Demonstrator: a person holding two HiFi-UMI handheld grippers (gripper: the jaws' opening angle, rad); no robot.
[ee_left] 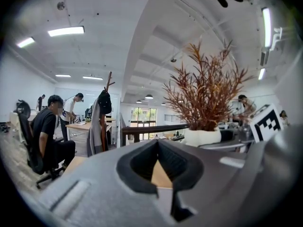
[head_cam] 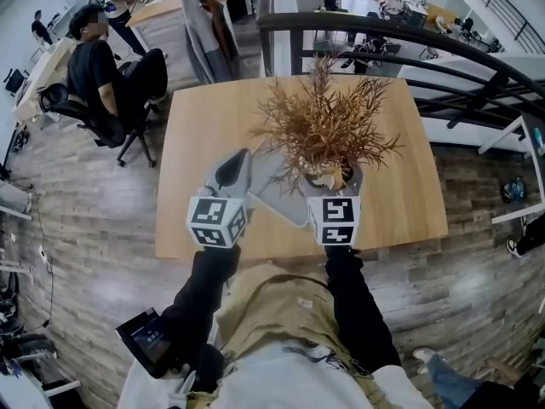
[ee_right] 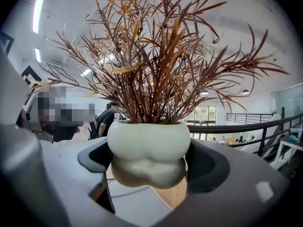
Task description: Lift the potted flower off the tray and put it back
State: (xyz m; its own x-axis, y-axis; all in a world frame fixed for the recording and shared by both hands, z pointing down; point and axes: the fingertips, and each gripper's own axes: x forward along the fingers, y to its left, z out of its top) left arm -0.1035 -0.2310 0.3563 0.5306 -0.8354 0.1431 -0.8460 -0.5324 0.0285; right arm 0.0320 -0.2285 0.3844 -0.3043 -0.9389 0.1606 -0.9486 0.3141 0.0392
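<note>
While the right tool (ee_right: 149,161) is gripping the white pot of the potted flower (ee_right: 147,148) between its wide-spread jaws, the pot is hanging just above the grey tray (ee_right: 137,205), which is lying beneath that tool on the wooden surface (head_cam: 204,135). To its left, the left tool (head_cam: 233,171) is hovering with jaws closed together, holding nothing.
</note>
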